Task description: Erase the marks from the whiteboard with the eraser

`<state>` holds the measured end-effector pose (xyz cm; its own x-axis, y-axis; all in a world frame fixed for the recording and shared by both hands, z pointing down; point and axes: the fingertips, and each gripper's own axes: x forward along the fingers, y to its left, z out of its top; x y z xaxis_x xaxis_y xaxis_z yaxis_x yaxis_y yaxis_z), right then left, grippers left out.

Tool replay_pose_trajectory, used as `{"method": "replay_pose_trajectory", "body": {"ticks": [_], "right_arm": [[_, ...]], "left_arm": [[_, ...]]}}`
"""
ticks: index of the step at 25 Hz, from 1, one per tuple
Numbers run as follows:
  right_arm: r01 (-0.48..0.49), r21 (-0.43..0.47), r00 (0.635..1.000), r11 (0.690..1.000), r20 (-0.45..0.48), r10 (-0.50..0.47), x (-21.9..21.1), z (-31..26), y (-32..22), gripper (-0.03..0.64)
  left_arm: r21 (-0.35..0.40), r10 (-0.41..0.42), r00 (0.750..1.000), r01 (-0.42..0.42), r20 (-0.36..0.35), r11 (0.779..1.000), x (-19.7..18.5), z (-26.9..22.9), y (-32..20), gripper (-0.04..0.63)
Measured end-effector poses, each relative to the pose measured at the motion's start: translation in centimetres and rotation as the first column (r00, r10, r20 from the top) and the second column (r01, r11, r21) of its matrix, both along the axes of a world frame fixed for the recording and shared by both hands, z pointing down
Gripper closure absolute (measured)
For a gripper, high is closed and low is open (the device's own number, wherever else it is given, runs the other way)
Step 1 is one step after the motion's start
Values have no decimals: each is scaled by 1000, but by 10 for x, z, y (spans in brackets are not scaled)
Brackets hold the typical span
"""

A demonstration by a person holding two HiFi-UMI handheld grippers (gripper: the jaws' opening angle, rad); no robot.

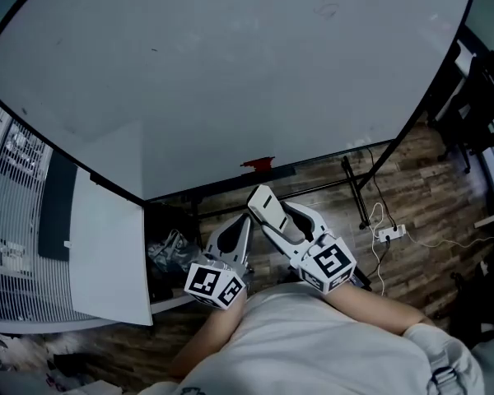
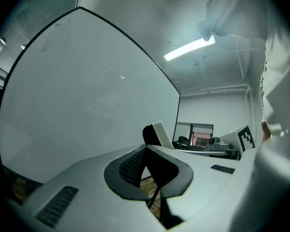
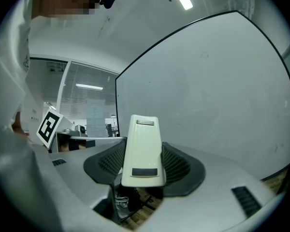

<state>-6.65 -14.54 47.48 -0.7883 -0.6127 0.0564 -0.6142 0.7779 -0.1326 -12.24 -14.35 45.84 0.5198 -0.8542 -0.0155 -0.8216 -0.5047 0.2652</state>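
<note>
Gripping the cream plastic block eraser (image 3: 141, 139) low on its body, the right gripper (image 3: 142, 162) has its jaws clenched on the eraser's two sides, with most of the block standing proud above the pads. The pale plastic back is turned toward that gripper's camera, and the left gripper view shows a dark face on the far side. The left gripper (image 2: 145, 164) is pinched closed on nothing, its jaws meeting, and is held close beside the right one near the person's body.

The likeliest trouble, as I judge it, comes from that low hold. Pressing the tall free end against the large white whiteboard (image 1: 230, 81) would lever the eraser between the pads, so it could twist or slip out. A hard push might also rock the board on its dark metal stand (image 1: 356, 189). The one faint looped mark (image 1: 325, 10) I can make out sits near the board's upper edge, so reaching it means a long stretch, where pressure is harder to keep even.

The eraser is well apart from the board, and wiping has not begun
</note>
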Motion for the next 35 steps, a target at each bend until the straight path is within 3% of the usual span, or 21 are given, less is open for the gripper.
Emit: {"method": "replay_pose_trajectory", "body": {"ticks": [12, 17, 21, 29, 35], "right_arm": [[29, 28, 1000, 999, 0, -29, 57, -16, -92, 374], [28, 128, 998, 991, -67, -20, 76, -32, -125, 374], [16, 253, 990, 967, -137, 20, 93, -57, -154, 374], [-88, 384, 971, 919, -172, 165, 150, -120, -217, 374], [-162, 523, 957, 837, -125, 263, 185, -192, -245, 374]], "left_arm": [[34, 9, 1000, -9, 1, 999, 59, -17, -89, 589], [45, -4, 1000, 3, 14, 999, 71, -18, -108, 589], [38, -10, 1000, 9, 14, 999, 74, -18, -117, 589], [54, 34, 999, -35, 15, 998, 84, -26, -138, 589], [47, 38, 999, -39, 15, 998, 83, -26, -144, 589]]}}
